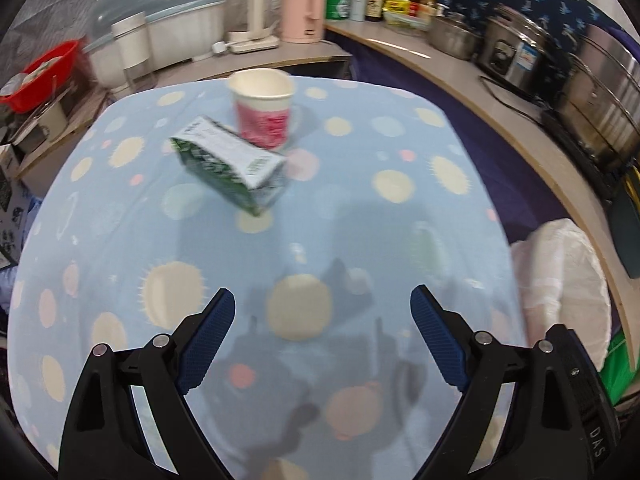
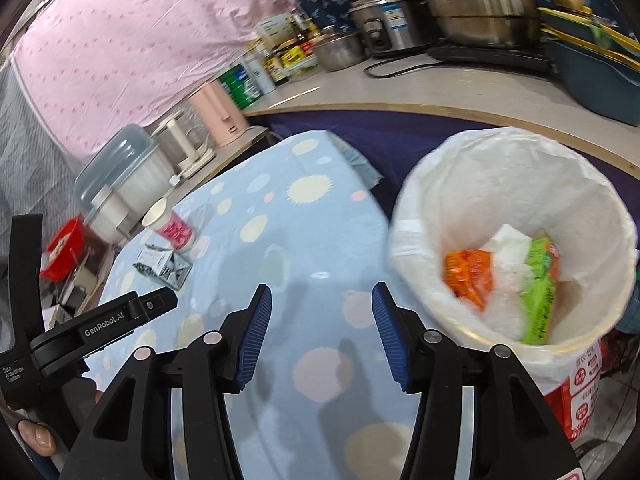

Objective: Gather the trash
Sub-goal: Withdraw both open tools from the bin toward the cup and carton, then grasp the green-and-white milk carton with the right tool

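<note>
While both grippers hang over the table (image 1: 120, 240), left gripper (image 1: 322, 300) and right gripper (image 2: 321, 298) gape, empty. Carton (image 1: 230, 162) lies touching the cup (image 1: 264, 110); bin (image 2: 440, 184) holds wrappers.

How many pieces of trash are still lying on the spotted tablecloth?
2. A green and white carton lies on its side mid-table, and a paper cup stands just behind it. Others may lie outside both views.

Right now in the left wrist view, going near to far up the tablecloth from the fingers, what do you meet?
Left gripper, open with nothing between its fingers → bare tablecloth → green carton lying on its side → paper cup upright → pink kettle on the counter beyond the table.
</note>
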Demonstrator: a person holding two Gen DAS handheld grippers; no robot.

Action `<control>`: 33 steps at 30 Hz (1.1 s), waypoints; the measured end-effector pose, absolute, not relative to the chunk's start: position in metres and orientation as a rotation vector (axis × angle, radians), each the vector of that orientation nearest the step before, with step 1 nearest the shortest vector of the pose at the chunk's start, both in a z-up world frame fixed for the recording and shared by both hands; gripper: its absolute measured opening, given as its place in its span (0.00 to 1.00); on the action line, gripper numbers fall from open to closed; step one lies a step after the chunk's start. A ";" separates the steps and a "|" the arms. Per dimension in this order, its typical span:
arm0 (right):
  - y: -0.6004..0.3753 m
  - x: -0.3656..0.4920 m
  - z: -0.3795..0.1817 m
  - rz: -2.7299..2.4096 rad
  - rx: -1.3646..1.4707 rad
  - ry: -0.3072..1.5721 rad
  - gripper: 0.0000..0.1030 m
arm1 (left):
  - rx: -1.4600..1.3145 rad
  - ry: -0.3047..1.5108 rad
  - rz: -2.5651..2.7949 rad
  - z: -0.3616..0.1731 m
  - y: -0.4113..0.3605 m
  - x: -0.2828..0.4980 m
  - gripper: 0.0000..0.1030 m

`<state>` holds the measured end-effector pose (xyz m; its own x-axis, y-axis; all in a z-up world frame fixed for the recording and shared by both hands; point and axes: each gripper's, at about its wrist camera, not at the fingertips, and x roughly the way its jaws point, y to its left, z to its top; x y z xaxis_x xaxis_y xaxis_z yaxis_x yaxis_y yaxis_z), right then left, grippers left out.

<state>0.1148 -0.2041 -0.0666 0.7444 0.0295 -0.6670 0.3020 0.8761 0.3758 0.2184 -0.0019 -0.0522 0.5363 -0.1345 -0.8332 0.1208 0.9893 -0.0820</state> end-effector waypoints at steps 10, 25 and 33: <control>-0.124 0.188 -0.074 0.028 0.342 0.758 0.58 | -0.032 1.010 -0.085 -0.057 0.075 0.248 0.83; -0.048 0.289 -0.089 0.229 0.177 0.811 0.63 | -0.038 1.022 0.017 -0.071 0.130 0.299 0.85; -0.027 0.319 -0.098 0.275 0.108 0.824 0.66 | -0.067 1.043 0.048 -0.083 0.145 0.322 0.85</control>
<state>0.3186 -0.0268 -0.0980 0.6460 0.2830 -0.7089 -0.1992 0.9591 0.2013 0.3217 0.1452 -0.0827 0.5028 0.0079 -0.8644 -0.0718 0.9969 -0.0327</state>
